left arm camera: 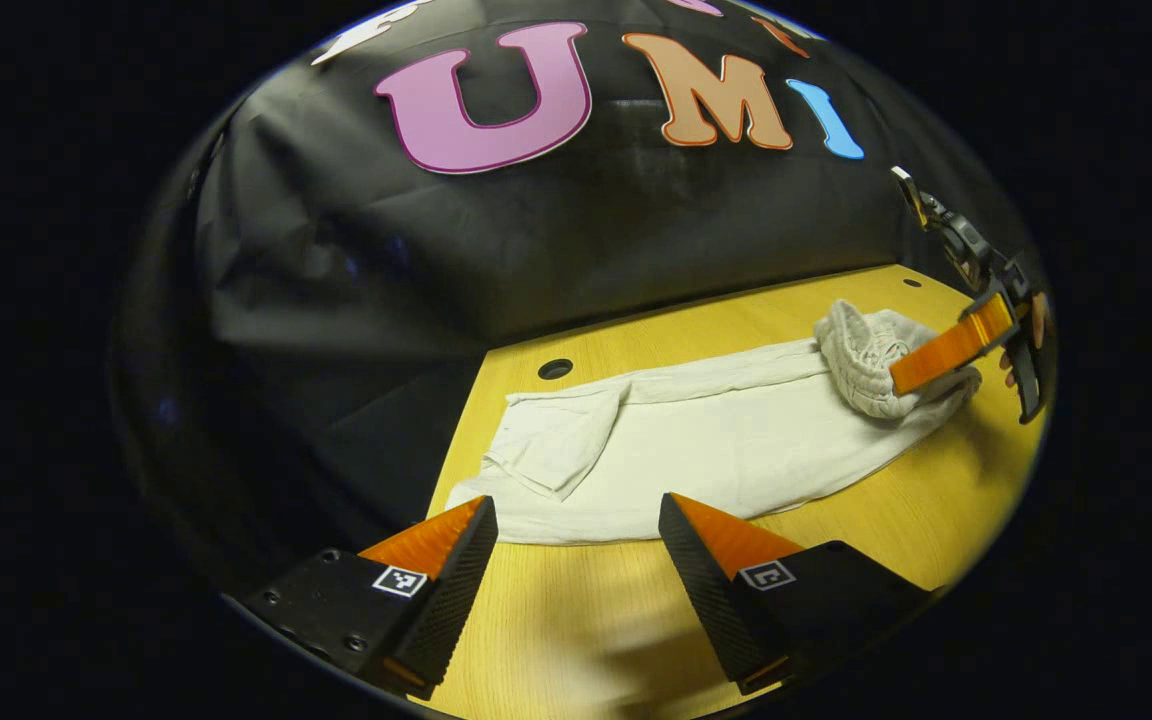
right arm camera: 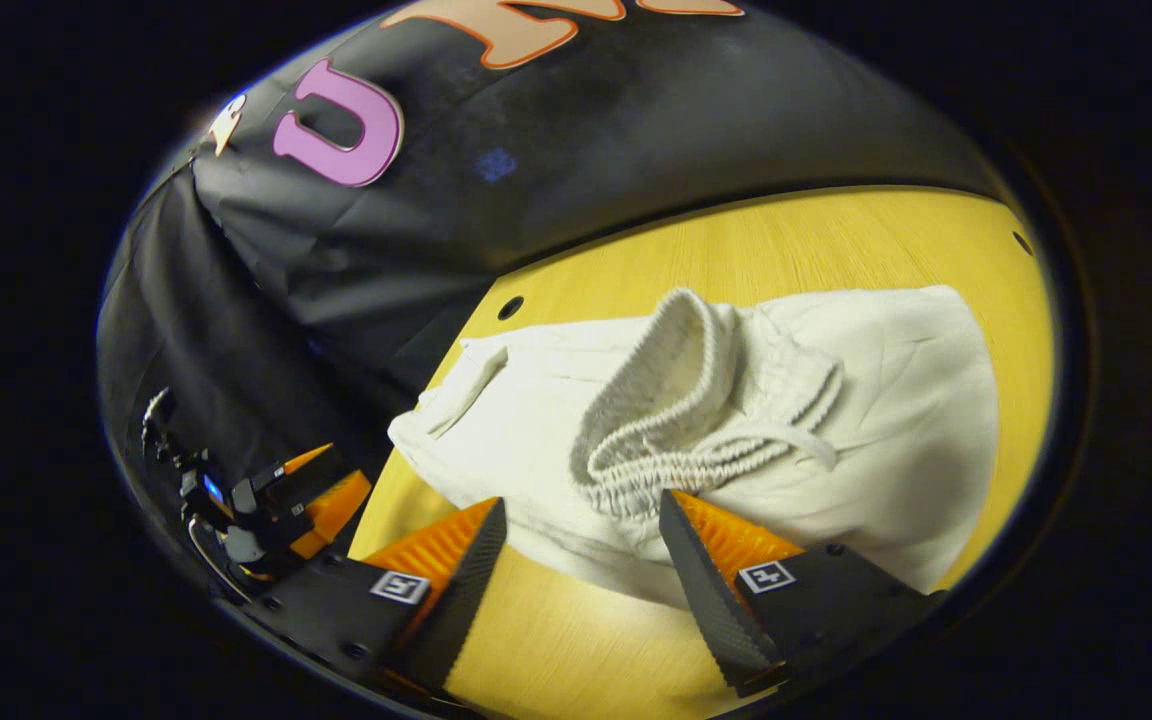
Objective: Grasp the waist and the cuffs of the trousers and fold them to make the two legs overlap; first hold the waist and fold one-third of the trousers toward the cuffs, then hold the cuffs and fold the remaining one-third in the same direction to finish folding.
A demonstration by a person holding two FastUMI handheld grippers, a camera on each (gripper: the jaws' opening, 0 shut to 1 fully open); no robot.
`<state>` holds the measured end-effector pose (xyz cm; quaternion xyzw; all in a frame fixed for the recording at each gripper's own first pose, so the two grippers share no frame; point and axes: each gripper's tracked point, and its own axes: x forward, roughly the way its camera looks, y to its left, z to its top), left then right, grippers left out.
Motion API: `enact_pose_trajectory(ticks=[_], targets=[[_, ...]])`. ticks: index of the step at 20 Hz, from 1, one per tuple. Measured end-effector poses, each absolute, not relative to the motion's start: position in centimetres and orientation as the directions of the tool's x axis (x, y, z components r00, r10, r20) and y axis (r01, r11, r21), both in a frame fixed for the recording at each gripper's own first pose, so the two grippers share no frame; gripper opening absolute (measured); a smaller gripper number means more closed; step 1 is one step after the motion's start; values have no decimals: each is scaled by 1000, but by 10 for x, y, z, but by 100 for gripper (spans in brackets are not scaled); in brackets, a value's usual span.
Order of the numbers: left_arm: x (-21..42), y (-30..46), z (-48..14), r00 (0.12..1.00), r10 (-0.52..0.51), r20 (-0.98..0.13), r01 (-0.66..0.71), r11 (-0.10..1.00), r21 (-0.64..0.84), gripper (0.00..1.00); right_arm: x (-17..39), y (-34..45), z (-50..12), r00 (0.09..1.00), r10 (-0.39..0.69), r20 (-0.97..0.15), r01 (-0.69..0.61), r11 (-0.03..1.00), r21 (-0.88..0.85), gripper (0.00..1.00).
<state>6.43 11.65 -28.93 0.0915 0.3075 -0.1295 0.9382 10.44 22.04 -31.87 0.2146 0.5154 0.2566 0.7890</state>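
Left gripper (left arm camera: pixel 576 520) spread wide, jaws apart and holding nothing, hovering above bare yellow wood-grain table (left arm camera: pixel 576 620). Just ahead of its fingertips (left arm camera: pixel 471 520): near edge of cream-white cotton trousers (left arm camera: pixel 716 440), lying flat across the table, running from the cuff end ahead-left to the waist end far ahead-right. Cuff end with a folded-over flap (left arm camera: pixel 556 450) ahead and slightly left, close to a small dark round hole (left arm camera: pixel 555 368) in the tabletop. Far off to the right, ribbed elastic waistband (left arm camera: pixel 861 360) bunched up and lifted off the cloth, with the right gripper (left arm camera: pixel 946 355) reaching in at it and a hand (left arm camera: pixel 1031 335) behind; cannot tell from here whether anything is pinched.

Right gripper (right arm camera: pixel 581 525) likewise spread, jaws apart with nothing between them. Ribbed waistband (right arm camera: pixel 676 400) directly ahead, humped into an arch, its gathered lower edge lying just beyond and touching, or nearly touching, the right-hand fingertip (right arm camera: pixel 681 520); left-hand fingertip clear of the fabric edge, over bare table. White drawstring (right arm camera: pixel 786 440) trailing across the cloth ahead-right. Trouser legs stretching away ahead-left toward the round hole (right arm camera: pixel 510 307). Left gripper (right arm camera: pixel 286 500) low at the left, off the table edge.
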Motion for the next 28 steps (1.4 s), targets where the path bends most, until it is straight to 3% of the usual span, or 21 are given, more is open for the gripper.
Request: enact_pose_trajectory(ticks=[1, 6, 11, 14, 19, 24, 26, 27, 28], targets=[[66, 117, -291, 776, -191, -601, 301, 950, 87, 96, 109, 214, -319, 349, 614, -708, -210, 788, 579, 96], [100, 132, -302, 789, -183, -586, 292, 952, 95, 96, 118, 172, -290, 429, 570, -700, -200, 816, 542, 97], [136, 183, -344, 773, -139, -618, 108, 990, -88, 96, 110, 121, -280, 498, 480, -723, -109, 861, 496, 96], [144, 196, -364, 768, -122, -629, 47, 990, -135, 96, 89, 98, -286, 486, 437, -757, -92, 887, 452, 96], [141, 191, -386, 724, -181, -666, 54, 977, -207, 95, 76, 81, -287, 481, 402, -779, -75, 904, 420, 96], [136, 183, -398, 697, -171, -696, 50, 980, -191, 96, 81, 78, -284, 491, 400, -774, -63, 902, 427, 96], [137, 192, -404, 689, -129, -713, 29, 988, -150, 92, 83, 74, -285, 489, 392, -779, -62, 907, 417, 96], [139, 196, -404, 688, -103, -718, 14, 992, -129, 76, 81, 71, -285, 487, 390, -781, -62, 908, 415, 96], [140, 195, -404, 687, -91, -721, 6, 993, -119, 68, 82, 70, -286, 485, 390, -783, -63, 908, 414, 96]])
